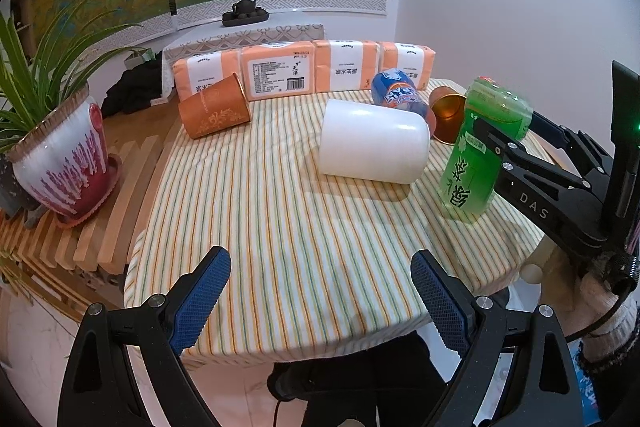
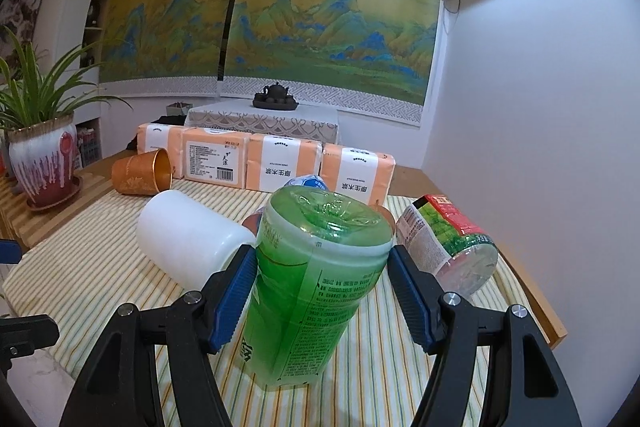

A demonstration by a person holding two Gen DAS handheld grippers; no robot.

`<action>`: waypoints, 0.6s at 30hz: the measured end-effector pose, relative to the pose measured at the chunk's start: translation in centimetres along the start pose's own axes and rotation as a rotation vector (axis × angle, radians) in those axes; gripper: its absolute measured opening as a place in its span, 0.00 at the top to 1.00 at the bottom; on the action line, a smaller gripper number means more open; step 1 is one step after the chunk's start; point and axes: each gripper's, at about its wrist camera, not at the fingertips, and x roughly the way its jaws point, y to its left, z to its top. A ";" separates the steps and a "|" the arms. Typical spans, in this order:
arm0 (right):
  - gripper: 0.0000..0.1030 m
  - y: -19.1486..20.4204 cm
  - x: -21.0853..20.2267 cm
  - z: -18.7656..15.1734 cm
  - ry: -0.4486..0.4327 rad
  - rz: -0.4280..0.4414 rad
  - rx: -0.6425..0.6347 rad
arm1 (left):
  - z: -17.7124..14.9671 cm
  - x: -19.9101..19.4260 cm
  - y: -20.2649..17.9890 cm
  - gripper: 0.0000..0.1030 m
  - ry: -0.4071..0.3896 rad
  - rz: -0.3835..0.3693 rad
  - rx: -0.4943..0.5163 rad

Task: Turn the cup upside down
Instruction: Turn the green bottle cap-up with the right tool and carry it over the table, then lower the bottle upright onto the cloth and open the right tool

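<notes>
Over the striped tablecloth's (image 1: 280, 227) bare near edge the left gripper (image 1: 320, 303) hangs wide and unloaded, the white cup (image 1: 374, 147) lying on its side mid-table, while rightward the right gripper (image 2: 320, 291) clamps an inverted green bottle (image 2: 316, 283), its neck hidden.

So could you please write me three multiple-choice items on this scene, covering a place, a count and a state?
1. Where is the white cup?
A. on the striped cloth
B. on the floor
C. in the plant pot

2. How many orange tissue packs stand at the back?
A. two
B. four
C. six

3. What is the left hand-held gripper doing?
A. gripping the white cup
B. gripping a can
C. open, holding nothing

Answers: 1 A, it lies on its side on the cloth. 2 B, four packs stand in a row. 3 C, its fingers are spread over bare cloth, while the right hand-held gripper brackets the green bottle.
</notes>
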 end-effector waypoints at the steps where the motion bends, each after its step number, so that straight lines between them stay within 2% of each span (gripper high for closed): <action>1: 0.38 0.0 -0.1 0.0 0.002 0.001 0.003 | 0.0 0.0 0.0 0.09 0.000 0.000 0.001; 18: 0.37 0.5 -1.2 -0.1 0.040 0.045 0.007 | -0.2 -0.5 0.3 0.09 -0.006 -0.015 -0.009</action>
